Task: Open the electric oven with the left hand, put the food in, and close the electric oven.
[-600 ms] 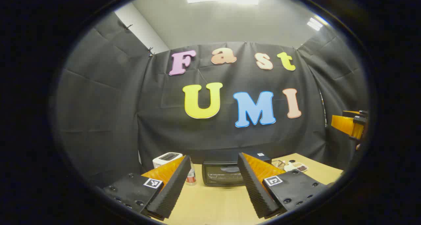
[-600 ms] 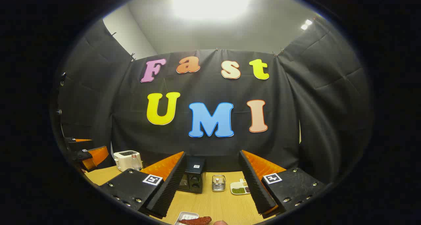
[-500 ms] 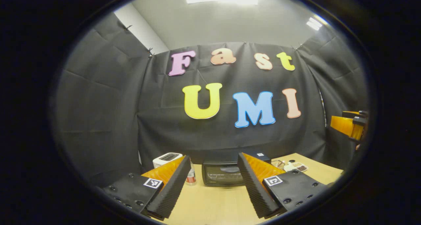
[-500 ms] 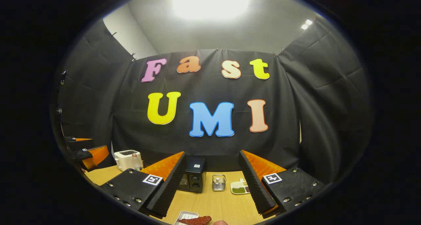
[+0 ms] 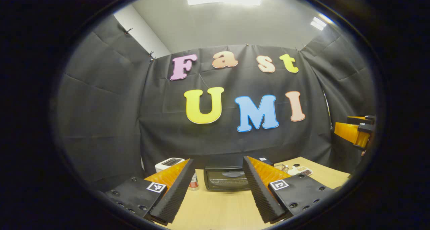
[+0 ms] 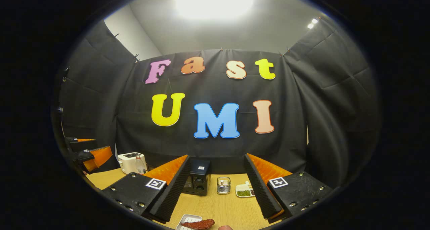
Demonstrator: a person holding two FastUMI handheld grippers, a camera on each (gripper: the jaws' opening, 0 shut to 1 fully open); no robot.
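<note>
The black electric oven (image 5: 225,180) stands at the back of the wooden table (image 5: 218,209) with its glass door closed. My left gripper (image 5: 217,159) is open and empty, held well in front of the oven and aimed at it. In the right gripper view the oven (image 6: 198,181) appears side-on between the fingers. A reddish-brown piece of food (image 6: 199,224) lies on a small white tray (image 6: 186,219) just below my right gripper (image 6: 216,156), which is open and holds nothing. The left gripper (image 6: 89,156) hovers at the far left, and the right gripper (image 5: 356,132) at the far right.
A white toaster (image 5: 169,162) and a small bottle (image 5: 194,183) stand left of the oven. To its right are a metal wire holder (image 6: 223,185) and a white dish of green beans (image 6: 244,192). Black cloth walls close in the table's back and sides.
Both grippers drifted only slightly. The oven sits a little further left in the left gripper view, and the tray with the food shows a bit more in the right gripper view.
</note>
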